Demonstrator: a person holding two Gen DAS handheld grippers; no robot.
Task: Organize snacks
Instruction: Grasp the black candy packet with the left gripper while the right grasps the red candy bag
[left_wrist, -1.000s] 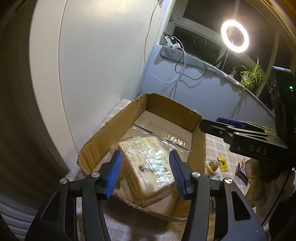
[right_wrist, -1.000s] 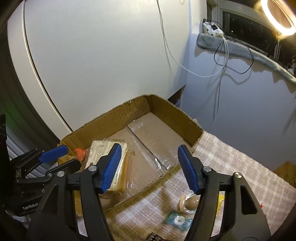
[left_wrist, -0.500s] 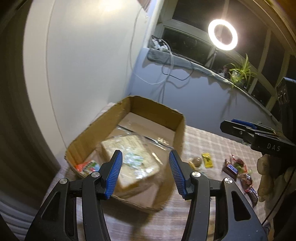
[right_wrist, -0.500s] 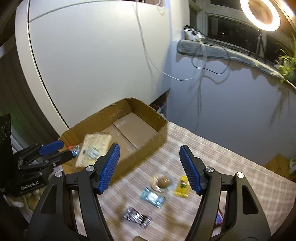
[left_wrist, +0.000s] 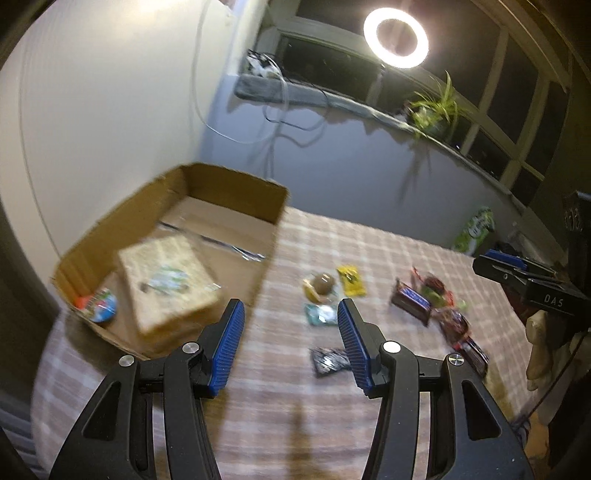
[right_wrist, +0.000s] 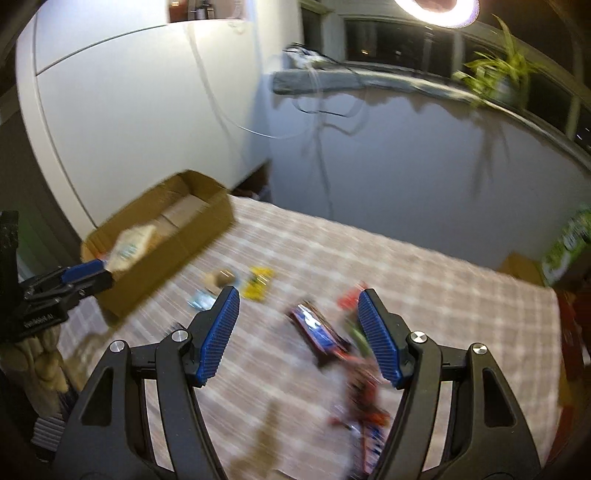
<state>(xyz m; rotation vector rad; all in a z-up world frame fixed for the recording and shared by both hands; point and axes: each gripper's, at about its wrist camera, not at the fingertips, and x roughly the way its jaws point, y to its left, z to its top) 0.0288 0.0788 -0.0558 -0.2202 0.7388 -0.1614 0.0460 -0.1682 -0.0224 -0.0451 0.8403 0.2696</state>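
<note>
Snacks lie in two places: several loose on the checked worktop (left_wrist: 369, 243), and two inside the cardboard box (left_wrist: 236, 184) at its left end. The left hand-held gripper (left_wrist: 290, 345) is spread wide, its blue pads (left_wrist: 229, 347) holding nothing and touching nothing, poised above the cloth just beside the box's near corner. A small black wrapper (left_wrist: 327, 360) lies close under its right pad. The right hand-held gripper (right_wrist: 299, 336) is likewise released and empty, hanging over a dark red-and-blue bar (right_wrist: 317, 328) and a blurred heap of red wrappers (right_wrist: 364, 398). In the left view the right tool shows at the far right edge, a pale gloved hand (left_wrist: 541, 343) under it; in the right view the left tool sits at the left edge, beside the box.

Inside the box a large bread-like packet in clear wrap (left_wrist: 166, 284) lies flat near the front, and a small round lidded cup (left_wrist: 103, 306) sits beside it in the front left corner. On the cloth between the box and the bars lie a brown round sweet (left_wrist: 321, 286), a yellow packet (left_wrist: 351, 280) and a pale teal sachet (left_wrist: 319, 314), near one another. Both views are smeared by motion, so labels cannot be read.
</note>
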